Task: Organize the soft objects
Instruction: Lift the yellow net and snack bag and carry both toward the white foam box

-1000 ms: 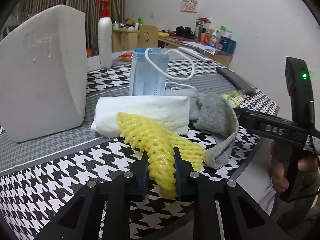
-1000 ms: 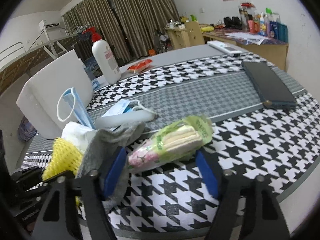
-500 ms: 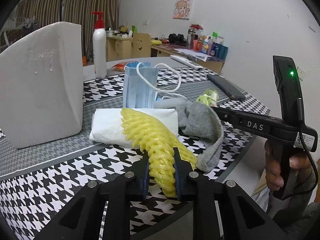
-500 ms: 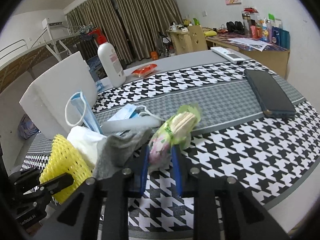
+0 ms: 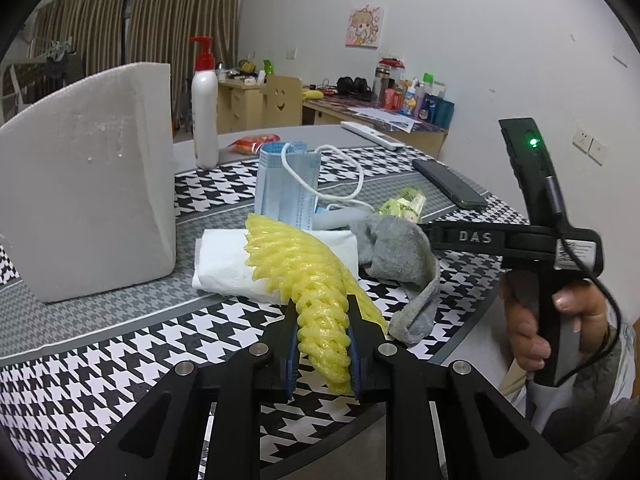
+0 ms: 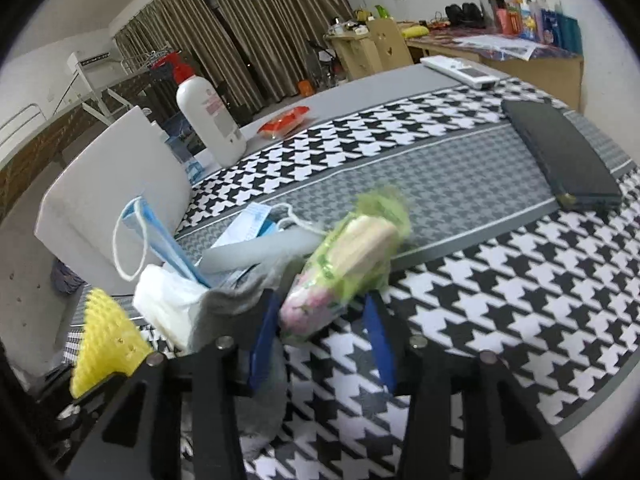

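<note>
The left hand-held gripper [image 5: 323, 344] is pinching the near end of a yellow foam net sleeve [image 5: 304, 268], its blue-padded fingers [image 5: 291, 354] pressing in on both sides so the mesh is bulging between them; the grip sits low on the sleeve, probably so that the rest can be dragged or lifted off the folded white tissue pack [image 5: 224, 264] it is draping over. The right hand-held gripper [image 6: 320, 320] is standing with its fingers spread around a green-wrapped packet [image 6: 344, 276], which is blurred and lying tilted between the pads; whether either pad is touching it I cannot tell, so it looks loose rather than gripped. A grey sock [image 5: 400, 248] is slumping against the tissue pack and trailing over the edge of the surface [image 5: 120, 340], and a blue face mask [image 5: 286, 188] is standing behind it with its ear loops hanging loose. These soft things are crowding together in one heap near the front edge, beside a white foam block [image 5: 88, 184], seemingly gathered there on purpose. The surface is wearing a black-and-white houndstooth cloth with grey bands; farther back a pump bottle [image 5: 205, 120], a dark phone [image 6: 560, 156] and a red packet [image 6: 284, 120] are sitting well apart from the heap. Beyond, brown curtains and a cluttered desk are lining the wall.
</note>
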Demonstrator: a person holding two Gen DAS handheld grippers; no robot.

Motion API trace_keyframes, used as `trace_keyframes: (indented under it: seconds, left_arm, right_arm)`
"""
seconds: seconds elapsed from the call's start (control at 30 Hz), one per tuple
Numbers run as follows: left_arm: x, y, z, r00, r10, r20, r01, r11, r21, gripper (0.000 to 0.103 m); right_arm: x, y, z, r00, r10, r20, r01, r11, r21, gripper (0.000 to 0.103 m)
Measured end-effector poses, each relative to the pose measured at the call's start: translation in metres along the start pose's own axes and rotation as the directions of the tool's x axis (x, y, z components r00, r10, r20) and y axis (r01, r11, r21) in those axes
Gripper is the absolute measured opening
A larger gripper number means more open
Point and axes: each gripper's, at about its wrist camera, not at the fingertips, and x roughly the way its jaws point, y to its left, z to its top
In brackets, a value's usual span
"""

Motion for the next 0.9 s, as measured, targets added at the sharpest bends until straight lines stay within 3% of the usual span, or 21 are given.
trace_keyframes:
  seconds: [0.07, 0.17, 0.47, 0.9]
  left_arm:
    - [-0.003, 0.002, 0.000, 1.000, 0.000, 0.003, 0.000, 1.000, -0.002, 0.021]
    - [-0.006, 0.006, 0.001, 1.000, 0.002, 0.006, -0.002, 1.000, -0.010, 0.021]
    - [-0.020, 0.008, 0.009, 0.999, -0.010, 0.035, 0.010, 1.000, -0.011, 0.021]
    - [-0.046, 0.013, 0.028, 0.993, 0.028, 0.112, -0.029, 1.000, 0.002, 0.021]
  right_arm:
    - [-0.001, 0.003, 0.000, 1.000, 0.004, 0.011, -0.004, 1.000, -0.010, 0.034]
    - [-0.008, 0.007, 0.001, 0.999, -0.003, 0.044, 0.004, 1.000, -0.029, 0.026]
    - [-0.041, 0.011, 0.011, 0.991, -0.041, 0.131, 0.050, 0.997, -0.062, 0.026]
    - [-0.069, 0.042, 0.017, 0.977, -0.022, 0.212, 0.056, 0.986, -0.157, 0.026]
